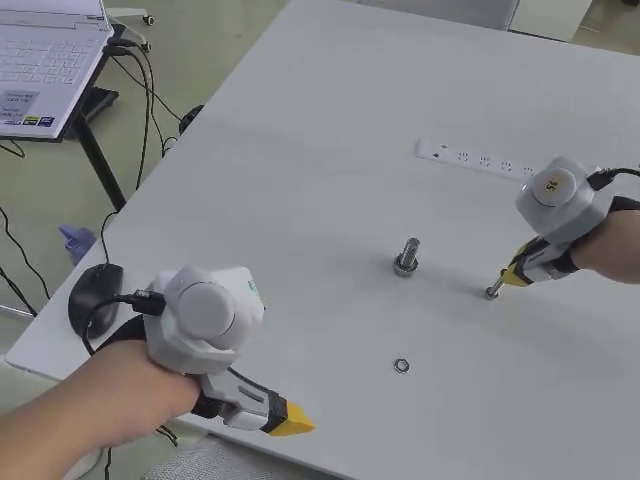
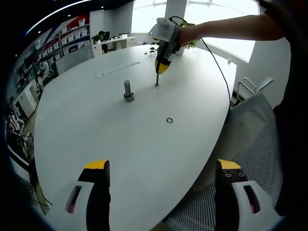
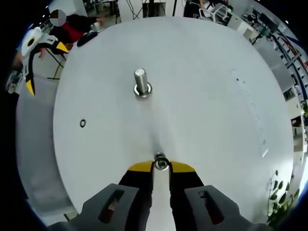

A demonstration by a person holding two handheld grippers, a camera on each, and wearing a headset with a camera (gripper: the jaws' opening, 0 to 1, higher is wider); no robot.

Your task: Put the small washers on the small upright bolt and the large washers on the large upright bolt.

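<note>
The large upright bolt (image 1: 407, 258) stands mid-table, with a ring at its base. The thin small bolt (image 1: 493, 290) rises to its right. My right gripper (image 1: 514, 276) hangs right at this bolt's top. In the right gripper view the right gripper (image 3: 161, 165) is shut on a small washer (image 3: 161, 163) over the bolt's tip. One loose washer (image 1: 401, 365) lies flat nearer the front edge. My left gripper (image 1: 291, 421) hovers at the front edge, and in the left gripper view the left gripper (image 2: 162, 166) is open with nothing in it. That view also shows the large bolt (image 2: 128, 90), small bolt (image 2: 157, 83) and loose washer (image 2: 170, 119).
A white power strip (image 1: 475, 158) lies at the back of the white table (image 1: 300, 180). A black mouse (image 1: 95, 295) sits at the table's left corner. Off the table, a laptop (image 1: 50, 60) rests on a stand at far left.
</note>
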